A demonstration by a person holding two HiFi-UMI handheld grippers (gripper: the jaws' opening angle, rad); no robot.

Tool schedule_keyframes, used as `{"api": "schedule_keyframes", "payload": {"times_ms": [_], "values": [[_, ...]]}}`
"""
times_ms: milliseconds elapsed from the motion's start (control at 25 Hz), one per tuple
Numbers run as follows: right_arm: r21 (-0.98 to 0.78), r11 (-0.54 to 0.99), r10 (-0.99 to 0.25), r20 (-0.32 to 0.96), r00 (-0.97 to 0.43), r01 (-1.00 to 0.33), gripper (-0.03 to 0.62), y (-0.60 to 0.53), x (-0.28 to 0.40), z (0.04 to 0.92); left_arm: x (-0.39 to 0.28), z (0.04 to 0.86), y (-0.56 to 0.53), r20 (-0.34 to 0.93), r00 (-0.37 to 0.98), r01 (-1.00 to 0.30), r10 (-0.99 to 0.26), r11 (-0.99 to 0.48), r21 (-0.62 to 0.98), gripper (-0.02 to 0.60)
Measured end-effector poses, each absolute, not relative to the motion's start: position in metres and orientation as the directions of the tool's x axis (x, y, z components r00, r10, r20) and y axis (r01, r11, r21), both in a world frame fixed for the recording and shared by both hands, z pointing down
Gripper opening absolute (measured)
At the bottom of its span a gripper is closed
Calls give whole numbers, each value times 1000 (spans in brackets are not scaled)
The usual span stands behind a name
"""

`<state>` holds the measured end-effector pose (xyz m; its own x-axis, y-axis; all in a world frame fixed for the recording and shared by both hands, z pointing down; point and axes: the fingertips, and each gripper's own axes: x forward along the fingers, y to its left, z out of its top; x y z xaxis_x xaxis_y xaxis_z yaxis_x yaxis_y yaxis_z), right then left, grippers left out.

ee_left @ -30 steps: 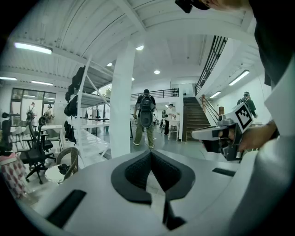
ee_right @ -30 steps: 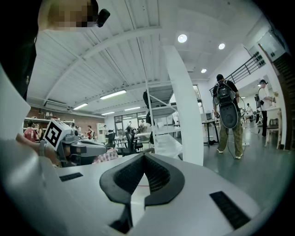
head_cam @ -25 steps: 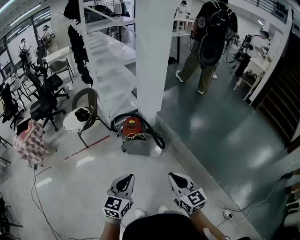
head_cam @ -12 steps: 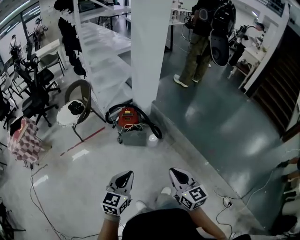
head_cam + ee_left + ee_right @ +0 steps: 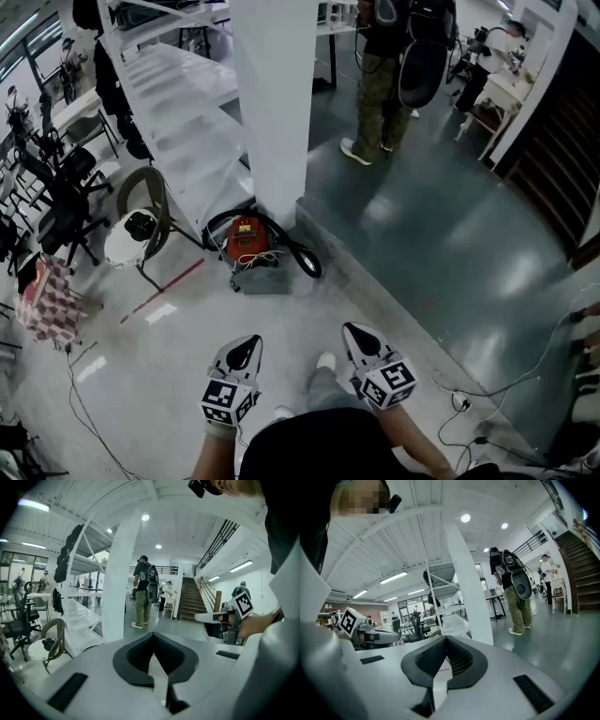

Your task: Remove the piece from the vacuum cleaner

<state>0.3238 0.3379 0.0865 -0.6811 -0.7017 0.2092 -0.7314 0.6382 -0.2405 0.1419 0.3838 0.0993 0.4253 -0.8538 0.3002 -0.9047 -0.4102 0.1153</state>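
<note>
The vacuum cleaner (image 5: 248, 238) is a small red canister on a grey base, with a black hose (image 5: 306, 260) looped round it. It stands on the light floor at the foot of a white pillar (image 5: 272, 103). Which part of it is the piece I cannot tell from here. My left gripper (image 5: 247, 346) and right gripper (image 5: 354, 333) are held side by side well short of it, pointing toward it. Both are shut with nothing between the jaws. In the left gripper view (image 5: 152, 637) and the right gripper view (image 5: 446, 642) the gripper bodies hide the vacuum.
A white staircase (image 5: 187, 122) rises left of the pillar. A chair (image 5: 141, 225) with a round seat stands left of the vacuum, with office chairs (image 5: 56, 197) beyond. A person with a backpack (image 5: 394, 66) stands ahead on the darker floor (image 5: 450, 234). Cables (image 5: 89, 412) trail across the floor.
I have walked toward the vacuum, so it and the pillar sit nearer and a little further left. The person ahead has shifted left. Both grippers stay shut and keep their places in view.
</note>
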Motion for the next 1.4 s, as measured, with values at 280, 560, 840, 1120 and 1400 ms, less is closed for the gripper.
{"api": "schedule_keyframes", "payload": {"times_ms": [280, 560, 840, 1120, 1400], "values": [[-269, 652, -685, 190, -703, -709, 28, 246, 355, 92, 185, 94, 275, 304, 428, -903, -851, -419, 98, 17], [-291, 665, -669, 177, -721, -688, 28, 179, 382, 91, 228, 90, 204, 319, 435, -897, -842, -435, 75, 17], [-288, 671, -665, 172, -726, -683, 28, 135, 375, 88, 224, 96, 168, 335, 430, -900, -839, -430, 78, 17], [-274, 667, -668, 193, -719, -693, 28, 84, 341, 90, 191, 103, 118, 330, 454, -889, -827, -447, 102, 17], [-261, 684, -641, 233, -732, -682, 28, 26, 264, 95, 116, 110, 55, 338, 462, -885, -820, -449, 121, 17]]}}
